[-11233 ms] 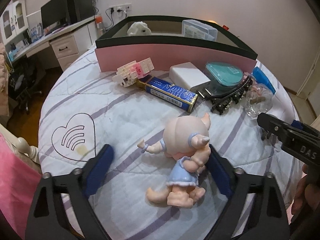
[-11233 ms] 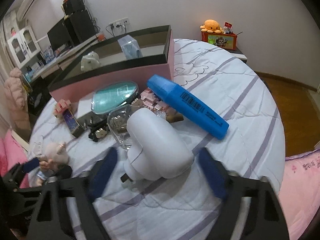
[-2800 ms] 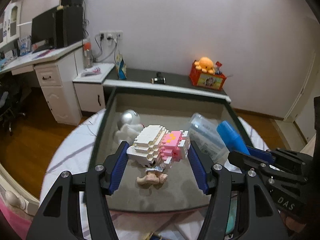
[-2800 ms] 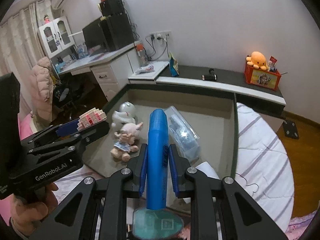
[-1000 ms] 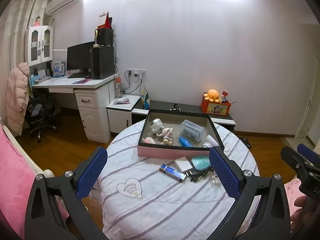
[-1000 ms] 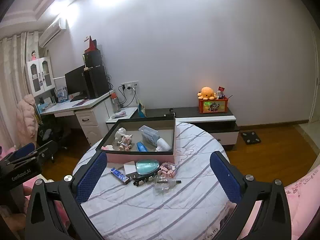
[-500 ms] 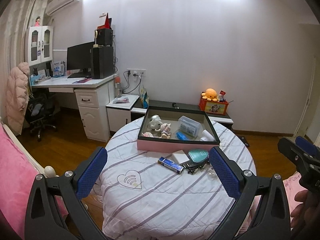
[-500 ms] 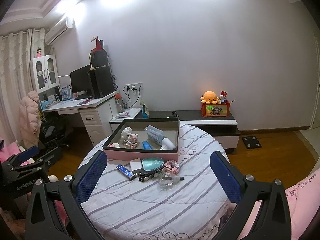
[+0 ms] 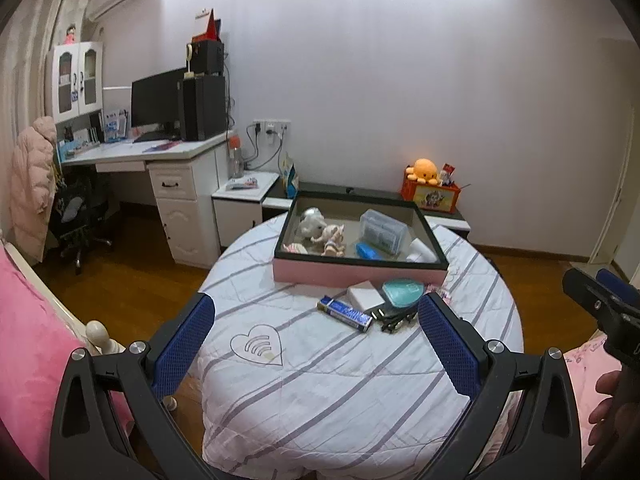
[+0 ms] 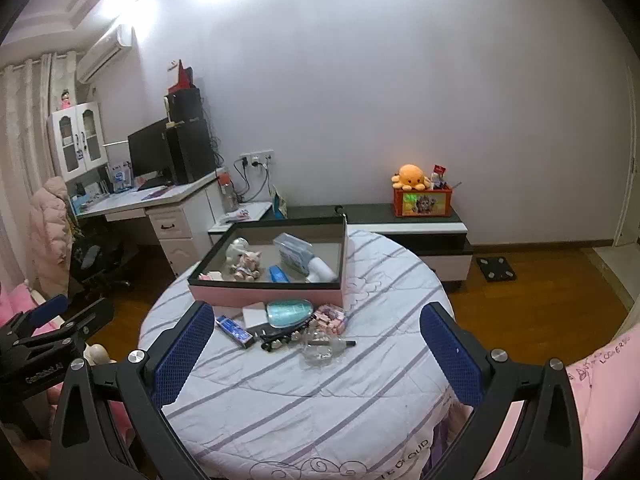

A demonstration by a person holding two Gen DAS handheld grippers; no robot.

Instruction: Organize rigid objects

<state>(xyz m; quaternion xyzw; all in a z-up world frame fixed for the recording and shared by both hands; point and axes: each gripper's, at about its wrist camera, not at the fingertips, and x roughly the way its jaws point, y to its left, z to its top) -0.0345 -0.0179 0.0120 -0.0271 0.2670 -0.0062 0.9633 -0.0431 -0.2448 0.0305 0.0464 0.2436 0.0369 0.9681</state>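
Right wrist view: both hand-held grippers (image 10: pixel 316 354) gape empty; box (image 10: pixel 264 291) half-filled, blue pack (image 10: pixel 235 330) and others remain outside.

Soft quilted cloth is covering the round table (image 10: pixel 320 400), matt and faintly creased. The box (image 10: pixel 264 291) is showing matt pink walls (card, by the look of it) under a dark rim. The left gripper (image 9: pixel 316 344) and right gripper (image 10: pixel 316 354) are showing matt black plastic frames, blue textured pads (image 10: pixel 180 354) and shiny metal screws. The wooden floor (image 10: pixel 540 300) is gleaming.
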